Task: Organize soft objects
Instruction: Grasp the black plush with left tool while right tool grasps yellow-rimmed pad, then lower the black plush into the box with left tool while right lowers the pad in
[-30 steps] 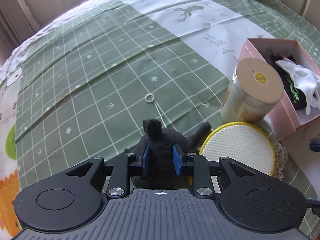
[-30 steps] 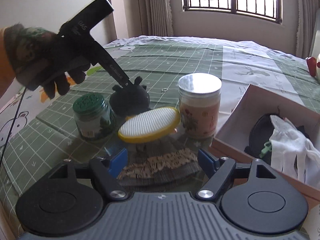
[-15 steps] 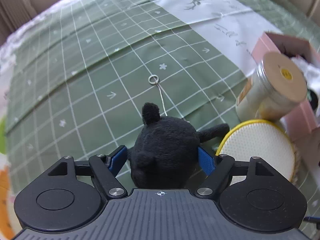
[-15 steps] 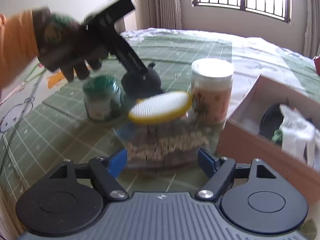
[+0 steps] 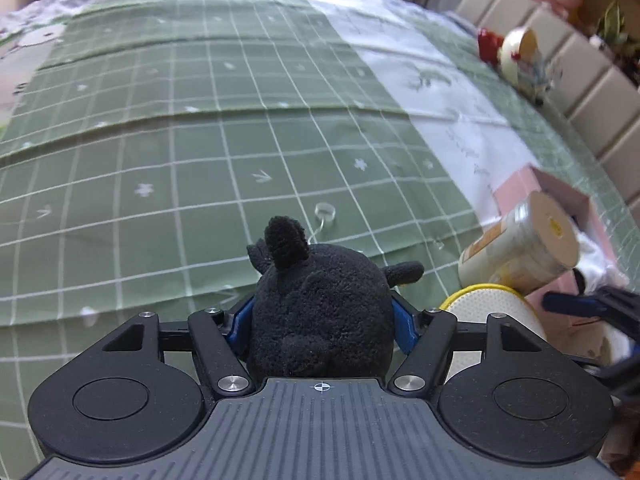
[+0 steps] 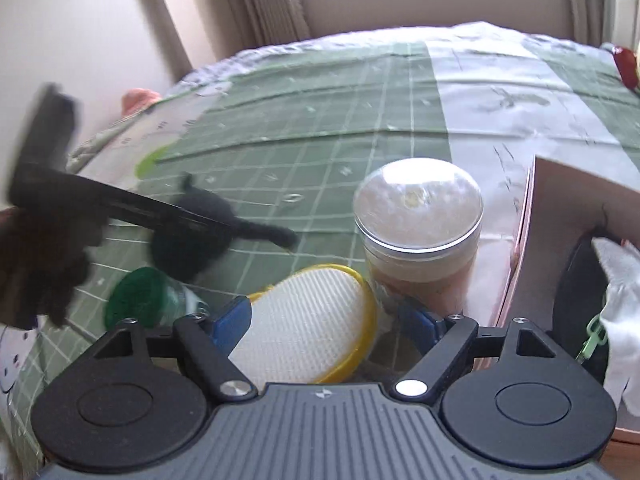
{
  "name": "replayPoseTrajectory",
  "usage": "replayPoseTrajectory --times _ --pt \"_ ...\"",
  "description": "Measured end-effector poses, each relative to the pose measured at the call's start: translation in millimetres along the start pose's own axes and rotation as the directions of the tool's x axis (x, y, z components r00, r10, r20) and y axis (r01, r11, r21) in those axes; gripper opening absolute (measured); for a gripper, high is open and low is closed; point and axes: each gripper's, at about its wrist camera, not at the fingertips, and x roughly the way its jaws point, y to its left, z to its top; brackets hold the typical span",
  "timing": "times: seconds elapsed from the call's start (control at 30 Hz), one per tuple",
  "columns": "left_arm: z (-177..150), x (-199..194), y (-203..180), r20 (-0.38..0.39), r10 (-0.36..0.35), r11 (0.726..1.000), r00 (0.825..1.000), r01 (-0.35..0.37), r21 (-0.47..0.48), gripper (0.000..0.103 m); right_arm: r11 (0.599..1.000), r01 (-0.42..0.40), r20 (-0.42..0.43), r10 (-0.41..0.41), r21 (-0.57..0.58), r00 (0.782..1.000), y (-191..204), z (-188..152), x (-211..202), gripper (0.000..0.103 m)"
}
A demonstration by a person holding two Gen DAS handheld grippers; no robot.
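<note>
The bed (image 5: 168, 184) is spread with a green cover ruled in white squares, crossed by a pale printed band. Lying on it between the blue pads of the left claw (image 5: 320, 320) is a black plush toy (image 5: 316, 320), its key ring (image 5: 325, 211) on the cover just ahead. Right of that claw stand a clear jar with a pale lid (image 5: 520, 248), a yellow-rimmed white round pad (image 5: 492, 312) and, beyond them, a pink box (image 5: 560, 196). In the right claw's view, a green-lidded jar (image 6: 136, 300) sits left of the pad.
</note>
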Motion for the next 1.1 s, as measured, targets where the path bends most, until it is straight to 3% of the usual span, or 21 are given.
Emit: replayPoseTrajectory --times 0.03,0.1,0.13,0.27,0.5,0.67,0.9,1.1 --pt "-2.7 -9.9 4.3 0.022 -0.007 1.0 1.0 0.008 -0.016 0.072 1.0 0.002 -0.016 -0.002 0.01 1.0 0.1 -0.3 6.1 0.082" --pt "-8.1 -27.5 10.0 0.057 -0.016 0.999 0.998 0.019 -0.041 0.072 1.0 -0.005 -0.049 0.007 0.031 0.999 2.3 -2.2 14.7 0.067" --pt "-11.3 -35.6 11.2 0.069 -0.017 0.999 0.997 0.021 -0.047 0.072 0.999 -0.009 -0.062 0.011 0.032 0.998 5.3 -2.9 15.6 0.039" --pt "-20.0 -67.1 7.5 0.119 -0.013 0.999 0.993 0.019 -0.048 0.072 0.999 -0.037 -0.048 0.035 -0.023 0.998 23.8 5.1 -5.7 0.017" --pt "-19.3 -120.2 -19.9 0.221 0.026 0.999 0.975 -0.018 -0.038 0.072 0.994 -0.055 0.102 0.065 -0.093 0.993 46.7 35.1 -88.2 0.014" --pt "-18.7 -136.4 -46.5 0.239 0.024 1.0 0.971 -0.021 -0.015 0.072 0.996 -0.038 0.169 0.052 -0.086 0.984 33.7 46.5 -128.0 0.014" --pt "-5.6 -129.3 -97.6 0.256 -0.018 0.999 0.966 0.008 0.039 0.072 1.0 0.029 0.28 -0.025 -0.01 0.96 -17.8 63.8 -178.0 0.014" --pt "12.0 -100.0 -176.1 0.264 -0.056 0.987 0.963 0.014 0.157 0.072 0.992 0.1 0.35 -0.12 0.075 0.929 -82.9 57.0 -217.3 0.014"
